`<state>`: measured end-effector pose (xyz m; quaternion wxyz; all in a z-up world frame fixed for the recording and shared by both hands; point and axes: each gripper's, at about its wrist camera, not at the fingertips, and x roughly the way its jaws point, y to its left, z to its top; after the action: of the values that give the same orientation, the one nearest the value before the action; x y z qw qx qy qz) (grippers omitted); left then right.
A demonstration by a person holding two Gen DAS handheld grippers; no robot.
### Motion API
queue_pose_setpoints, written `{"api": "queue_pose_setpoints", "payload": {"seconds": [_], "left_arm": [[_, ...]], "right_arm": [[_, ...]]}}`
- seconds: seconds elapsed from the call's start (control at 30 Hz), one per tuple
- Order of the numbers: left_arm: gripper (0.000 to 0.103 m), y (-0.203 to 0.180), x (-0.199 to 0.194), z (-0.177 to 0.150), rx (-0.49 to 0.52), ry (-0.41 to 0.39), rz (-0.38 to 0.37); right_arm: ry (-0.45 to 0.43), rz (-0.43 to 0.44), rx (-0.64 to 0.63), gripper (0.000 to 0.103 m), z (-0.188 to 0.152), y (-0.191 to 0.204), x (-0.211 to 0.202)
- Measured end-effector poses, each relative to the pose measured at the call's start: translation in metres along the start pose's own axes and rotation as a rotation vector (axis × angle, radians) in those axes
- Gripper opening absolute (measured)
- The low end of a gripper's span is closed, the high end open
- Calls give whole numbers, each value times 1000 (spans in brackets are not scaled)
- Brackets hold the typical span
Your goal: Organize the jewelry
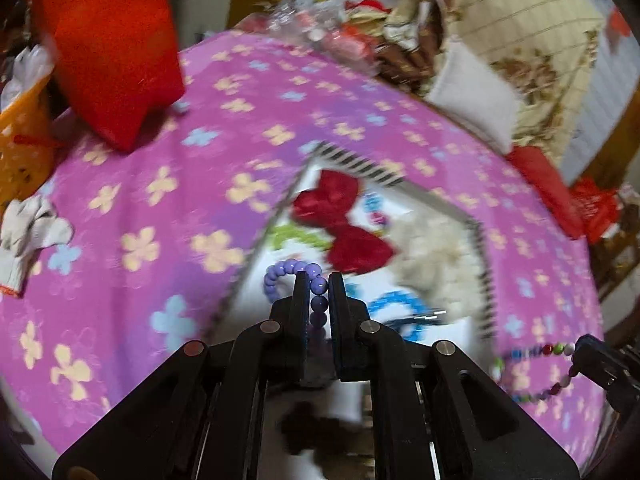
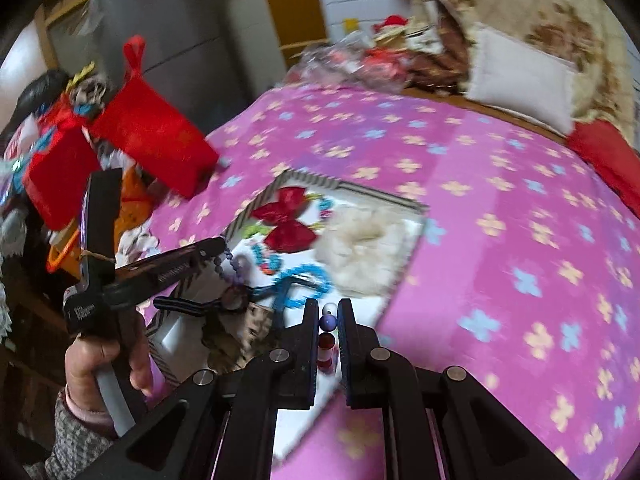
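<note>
My left gripper (image 1: 318, 278) is shut on a purple bead bracelet (image 1: 280, 274), which loops out to the left of the fingers. It hangs over a white box (image 1: 436, 248) with a striped rim, a red bow (image 1: 344, 220) and white fluff inside. My right gripper (image 2: 330, 306) is shut on a multicoloured bead bracelet (image 2: 327, 338); the same bracelet (image 1: 536, 372) shows at the lower right of the left wrist view. In the right wrist view the left gripper (image 2: 224, 245) is at the left, held by a hand (image 2: 104, 364), with the purple bracelet (image 2: 236, 268) dangling over the box (image 2: 376, 312).
A pink flowered blanket (image 1: 160, 184) covers the surface. A red bag (image 1: 112, 52) lies at the back left, a grey cloth (image 1: 28, 232) at the left edge. Patterned bedding (image 1: 520, 40) and a white pillow (image 1: 476, 100) are piled at the back right, with plastic packets (image 1: 320, 28) behind.
</note>
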<state>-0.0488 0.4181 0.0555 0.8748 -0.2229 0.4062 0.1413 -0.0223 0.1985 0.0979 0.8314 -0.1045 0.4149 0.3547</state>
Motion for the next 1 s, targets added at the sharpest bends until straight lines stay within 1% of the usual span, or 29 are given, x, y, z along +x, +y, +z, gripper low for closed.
{"api": "queue_pose_setpoints", "payload": {"seconds": [0.03, 0.1, 0.23, 0.37, 0.47, 0.53, 0.57, 0.6, 0.63, 0.67, 0.7, 0.77, 0.83, 1.0], "left_arm": [[8, 6, 4, 0, -14, 19, 0], [8, 12, 10, 0, -29, 30, -2], [8, 10, 13, 0, -16, 22, 12], [8, 10, 18, 3, -15, 17, 32], [8, 13, 24, 4, -34, 32, 33], [8, 14, 23, 4, -42, 34, 35], [8, 13, 22, 3, -44, 27, 31], [8, 13, 20, 3, -43, 22, 27], [8, 11, 18, 3, -40, 14, 22], [13, 10, 15, 3, -37, 5, 19], [20, 9, 14, 3, -36, -4, 14], [28, 6, 8, 4, -32, -29, 10], [29, 1, 1, 4, -12, -67, 24], [30, -6, -10, 2, 17, -129, 36]], "right_arm": [[13, -1, -4, 9, 2, 4, 11], [39, -23, -15, 9, 5, 10, 32], [86, -84, -15, 9, 2, 7, 63], [89, -150, -31, 9, -5, 3, 70], [91, -177, -20, 9, -9, -1, 68], [97, -164, -1, 14, -11, -5, 67], [97, -163, 9, 25, -13, -6, 65], [90, -165, 16, 39, -15, -7, 62], [75, -169, 20, 44, -17, -8, 59], [57, -178, 21, 46, -20, -8, 54], [48, -188, 17, 46, -23, -7, 49], [37, -197, 10, 46, -29, -4, 43], [28, -197, -16, 46, -35, 3, 39], [23, -177, -161, 46, -55, 46, 37]]}}
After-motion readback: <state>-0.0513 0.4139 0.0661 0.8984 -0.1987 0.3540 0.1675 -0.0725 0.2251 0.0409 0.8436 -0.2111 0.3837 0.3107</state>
